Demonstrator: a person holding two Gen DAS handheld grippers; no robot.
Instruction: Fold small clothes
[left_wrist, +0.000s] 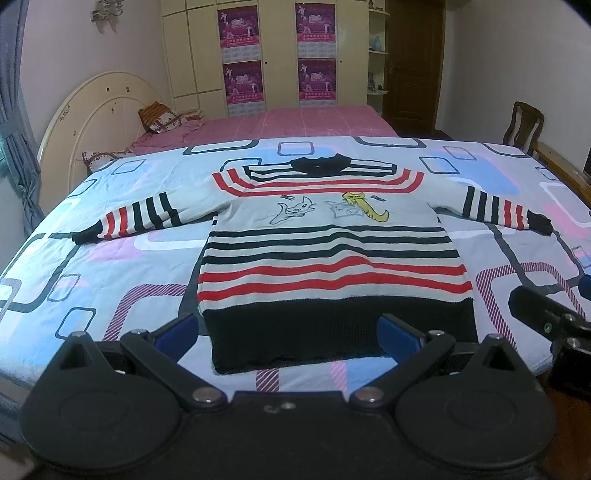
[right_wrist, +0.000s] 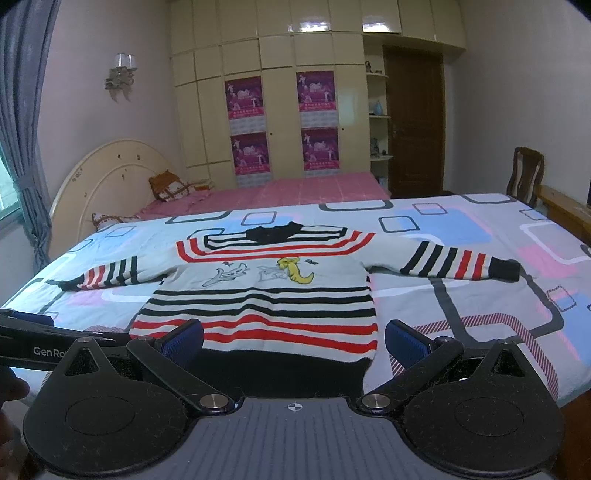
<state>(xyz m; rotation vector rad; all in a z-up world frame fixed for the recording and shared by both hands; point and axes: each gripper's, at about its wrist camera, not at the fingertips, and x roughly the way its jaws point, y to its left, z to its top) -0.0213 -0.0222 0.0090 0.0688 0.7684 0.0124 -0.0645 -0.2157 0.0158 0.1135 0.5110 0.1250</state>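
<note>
A small striped sweater (left_wrist: 328, 251) lies flat and face up on the patterned bedsheet (left_wrist: 122, 266), sleeves spread to both sides, black hem nearest me. It has red and black stripes and cat drawings on the chest. My left gripper (left_wrist: 288, 332) is open and empty, hovering just before the hem's middle. The sweater also shows in the right wrist view (right_wrist: 258, 306). My right gripper (right_wrist: 293, 341) is open and empty, near the hem's right part. The right gripper also appears at the right edge of the left wrist view (left_wrist: 546, 317).
The bedsheet (right_wrist: 461, 295) covers a wide surface with its front edge right below the grippers. A pink bed (left_wrist: 295, 122) with pillows (left_wrist: 162, 116) stands behind. A wooden chair (left_wrist: 522, 123) is at the back right. Wardrobes (right_wrist: 280, 103) line the far wall.
</note>
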